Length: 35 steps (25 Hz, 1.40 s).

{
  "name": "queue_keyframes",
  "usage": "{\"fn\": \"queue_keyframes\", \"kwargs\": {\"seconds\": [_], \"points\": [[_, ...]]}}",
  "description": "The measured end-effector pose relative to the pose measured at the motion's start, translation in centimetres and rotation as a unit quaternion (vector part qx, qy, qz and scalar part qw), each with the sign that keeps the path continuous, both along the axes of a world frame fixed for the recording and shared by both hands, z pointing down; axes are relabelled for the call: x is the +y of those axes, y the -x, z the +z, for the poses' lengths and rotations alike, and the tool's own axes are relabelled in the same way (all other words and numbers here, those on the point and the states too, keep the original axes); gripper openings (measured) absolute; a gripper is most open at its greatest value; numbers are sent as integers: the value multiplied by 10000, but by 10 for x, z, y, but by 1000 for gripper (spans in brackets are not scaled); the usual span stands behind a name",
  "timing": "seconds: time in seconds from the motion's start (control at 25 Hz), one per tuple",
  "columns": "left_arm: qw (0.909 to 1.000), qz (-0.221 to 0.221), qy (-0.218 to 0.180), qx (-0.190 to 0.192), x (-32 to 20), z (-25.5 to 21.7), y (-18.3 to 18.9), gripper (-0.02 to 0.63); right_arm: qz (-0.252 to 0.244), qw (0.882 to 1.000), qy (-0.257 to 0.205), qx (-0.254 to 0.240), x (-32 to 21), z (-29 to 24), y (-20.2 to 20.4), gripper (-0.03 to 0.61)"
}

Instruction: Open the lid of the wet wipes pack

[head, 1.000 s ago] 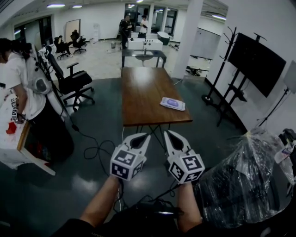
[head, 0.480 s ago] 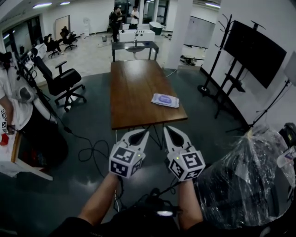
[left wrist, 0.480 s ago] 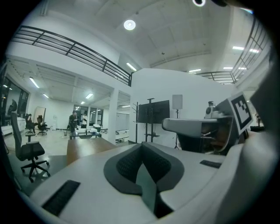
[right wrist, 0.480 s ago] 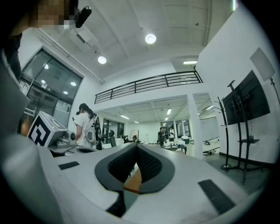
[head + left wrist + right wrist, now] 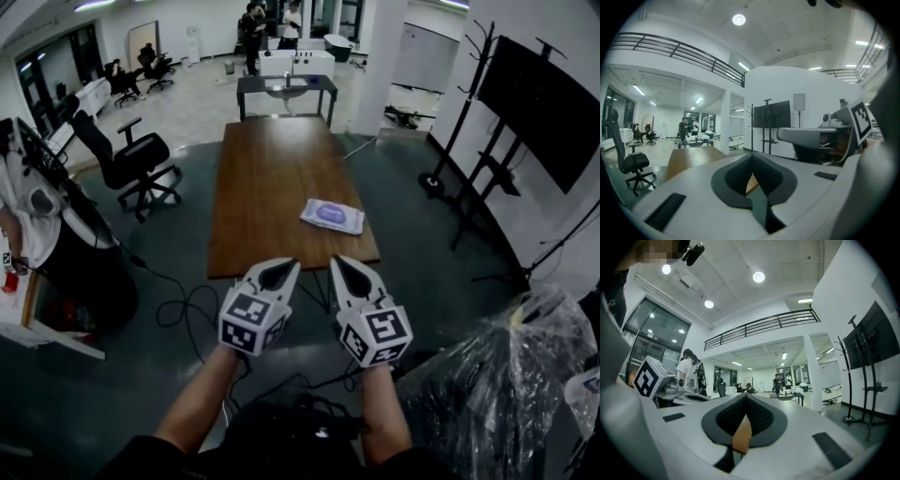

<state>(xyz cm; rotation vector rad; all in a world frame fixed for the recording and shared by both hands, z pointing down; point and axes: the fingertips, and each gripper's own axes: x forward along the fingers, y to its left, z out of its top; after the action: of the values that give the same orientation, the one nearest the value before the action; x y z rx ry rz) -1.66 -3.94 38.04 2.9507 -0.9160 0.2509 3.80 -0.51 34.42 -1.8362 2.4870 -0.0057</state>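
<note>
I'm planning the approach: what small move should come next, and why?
Probably carry both grippers forward toward the wet wipes pack. The left gripper and right gripper hang short of the wooden table, jaws together and empty, while the pack lies flat near the table's right edge, untouched.

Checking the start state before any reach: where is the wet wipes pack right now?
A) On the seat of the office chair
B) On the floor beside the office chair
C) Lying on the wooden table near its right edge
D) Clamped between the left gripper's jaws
C: the wet wipes pack lies flat on the wooden table, close to its right edge toward the near end.
</note>
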Motion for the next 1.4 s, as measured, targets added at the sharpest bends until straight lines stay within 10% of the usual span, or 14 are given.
{"fn": "queue_keyframes", "kwargs": {"seconds": [1.4], "points": [[9882,-11,1225,-917,-290,142,-133,6,323,9871,1402,698,-278,110,-142,11]]}}
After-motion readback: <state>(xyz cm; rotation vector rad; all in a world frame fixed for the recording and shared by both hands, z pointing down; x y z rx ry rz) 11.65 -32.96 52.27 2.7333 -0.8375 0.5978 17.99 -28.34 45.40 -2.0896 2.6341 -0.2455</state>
